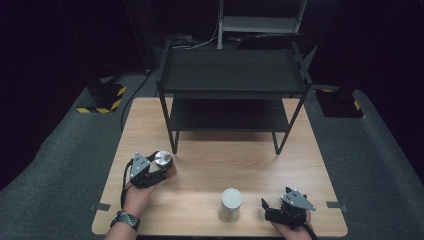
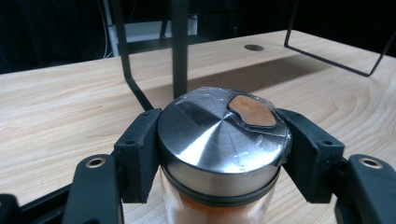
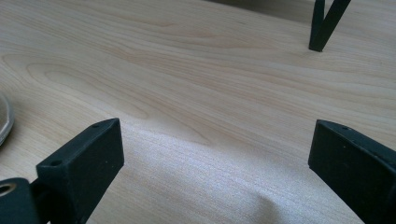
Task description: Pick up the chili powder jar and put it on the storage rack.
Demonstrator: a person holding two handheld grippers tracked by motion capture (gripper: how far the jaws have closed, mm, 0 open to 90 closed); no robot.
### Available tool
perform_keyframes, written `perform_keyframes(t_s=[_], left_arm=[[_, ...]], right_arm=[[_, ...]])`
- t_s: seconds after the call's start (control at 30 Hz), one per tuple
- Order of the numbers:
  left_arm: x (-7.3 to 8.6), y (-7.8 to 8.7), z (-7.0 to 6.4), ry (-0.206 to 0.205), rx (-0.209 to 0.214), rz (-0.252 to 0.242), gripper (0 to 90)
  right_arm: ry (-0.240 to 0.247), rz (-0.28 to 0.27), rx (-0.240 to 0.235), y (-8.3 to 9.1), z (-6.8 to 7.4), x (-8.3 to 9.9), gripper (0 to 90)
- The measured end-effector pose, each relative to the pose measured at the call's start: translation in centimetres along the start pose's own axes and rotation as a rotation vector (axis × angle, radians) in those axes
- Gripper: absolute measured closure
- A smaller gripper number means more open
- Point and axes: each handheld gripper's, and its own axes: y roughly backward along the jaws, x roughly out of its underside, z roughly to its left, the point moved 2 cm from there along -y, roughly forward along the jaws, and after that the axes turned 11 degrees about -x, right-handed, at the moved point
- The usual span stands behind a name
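- Left gripper view: your left gripper (image 2: 219,154) is clamped on the spice jar (image 2: 222,140) just under its steel lid, both pads touching.
- Your right gripper (image 3: 215,154) sits wide open over bare table (image 3: 196,70), holding nothing.
- Second jar (image 1: 230,204) stands between them, rack (image 1: 232,95) behind.

Table (image 1: 210,170): pale wood, matt, visible grain. Jar (image 2: 219,205) in left gripper (image 2: 219,154): clear glossy wall, orange-brown powder inside; lid (image 2: 219,135) brushed metal, shiny, covered in wrinkled clear film. Both grippers' jaws: matt black plastic, faintly textured; right gripper (image 3: 215,163) same. Shelf rack (image 1: 232,75): matt black metal. Second jar (image 1: 231,204): pale, dull-topped. Floor (image 1: 60,165): grey, rough carpet-like
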Motion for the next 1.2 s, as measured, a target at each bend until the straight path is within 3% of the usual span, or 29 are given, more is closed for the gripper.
perform_keyframes(t_s=[0.3,0.43,0.73,0.97,1.2], left_arm=[[-0.7,0.9,0.0,-0.018,0.028,-0.028,34.7],[-1.3,1.5,0.1,-0.005,0.051,-0.049,34.7],[-4.0,3.4,-0.4,-0.039,0.085,-0.137,34.7],[-6.0,4.5,-1.2,-0.058,0.086,-0.181,34.7],[-7.6,5.5,-1.6,-0.038,0.096,-0.223,34.6]], right_arm=[[-0.001,0.002,0.000,0.0,0.0,0.0,3.1],[-0.002,0.001,0.000,0.0,0.0,0.0,3.1],[-0.011,-0.002,-0.004,0.0,-0.1,0.0,3.3],[-0.005,0.000,-0.002,0.0,-0.1,0.0,3.3],[-0.011,-0.005,-0.005,0.1,-0.2,0.1,3.4]])
